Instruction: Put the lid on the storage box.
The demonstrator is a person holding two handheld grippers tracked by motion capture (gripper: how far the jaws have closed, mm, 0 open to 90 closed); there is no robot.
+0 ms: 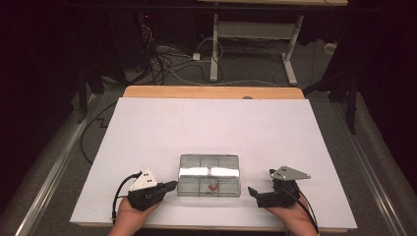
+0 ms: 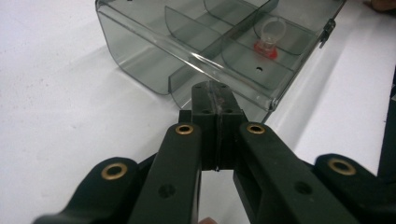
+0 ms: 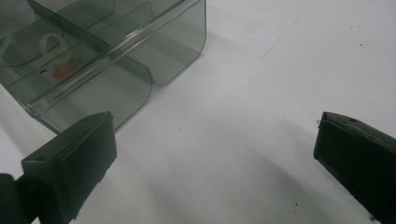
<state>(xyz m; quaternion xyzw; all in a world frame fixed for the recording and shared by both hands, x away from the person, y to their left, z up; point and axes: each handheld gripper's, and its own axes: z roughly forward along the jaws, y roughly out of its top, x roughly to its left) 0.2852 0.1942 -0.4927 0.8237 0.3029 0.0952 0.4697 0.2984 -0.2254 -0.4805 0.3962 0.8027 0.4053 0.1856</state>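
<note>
I'm working in what looks like a lab or test room: dark curtains surround a white-covered table [image 1: 147, 128]. Behind it, loose cables [image 1: 167, 61] sprawl over grey carpet beside a height-adjustable desk frame [image 1: 255, 34], with metal floor rails [image 1: 54, 167] alongside.

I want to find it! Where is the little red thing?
In the high view, the red-based clear piece sits inside the clear divided box, in a near compartment, between both grippers.

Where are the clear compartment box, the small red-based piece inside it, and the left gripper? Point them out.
clear compartment box [image 1: 209, 172]: high view, lid top.
small red-based piece [image 2: 266, 50]: left gripper view, red base.
left gripper [image 2: 216, 105]: left gripper view, closed tips.
</note>
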